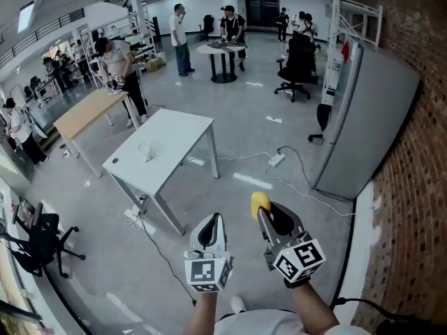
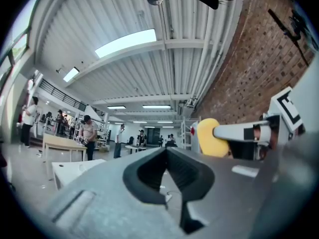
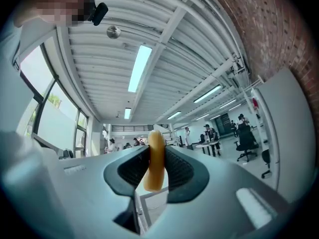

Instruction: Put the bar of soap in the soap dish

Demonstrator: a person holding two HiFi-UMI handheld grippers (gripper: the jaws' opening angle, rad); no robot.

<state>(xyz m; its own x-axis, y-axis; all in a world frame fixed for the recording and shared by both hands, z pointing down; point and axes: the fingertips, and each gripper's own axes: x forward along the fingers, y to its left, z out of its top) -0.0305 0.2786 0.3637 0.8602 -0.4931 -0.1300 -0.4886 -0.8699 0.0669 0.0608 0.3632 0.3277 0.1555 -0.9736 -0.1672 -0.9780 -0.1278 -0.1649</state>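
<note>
My right gripper (image 1: 264,211) is shut on a yellow bar of soap (image 1: 260,203), held up in the air above the floor. In the right gripper view the soap (image 3: 155,166) stands on edge, pinched between the two dark pads (image 3: 130,169). The left gripper (image 1: 217,219) hovers just to its left with its jaws together and nothing in them; its own view shows its tips (image 2: 166,152) meeting. That view also catches the soap (image 2: 212,137) at the right. Ahead stands a white table (image 1: 174,135) with a small pale item (image 1: 145,150) on it, too small to tell apart.
A grey panel (image 1: 370,124) and a brick wall (image 1: 419,187) run along the right. Cables and a power strip (image 1: 276,160) lie on the floor past the table. A wooden table (image 1: 87,110), a round table (image 1: 222,49), a black office chair (image 1: 299,65) and several people stand farther off.
</note>
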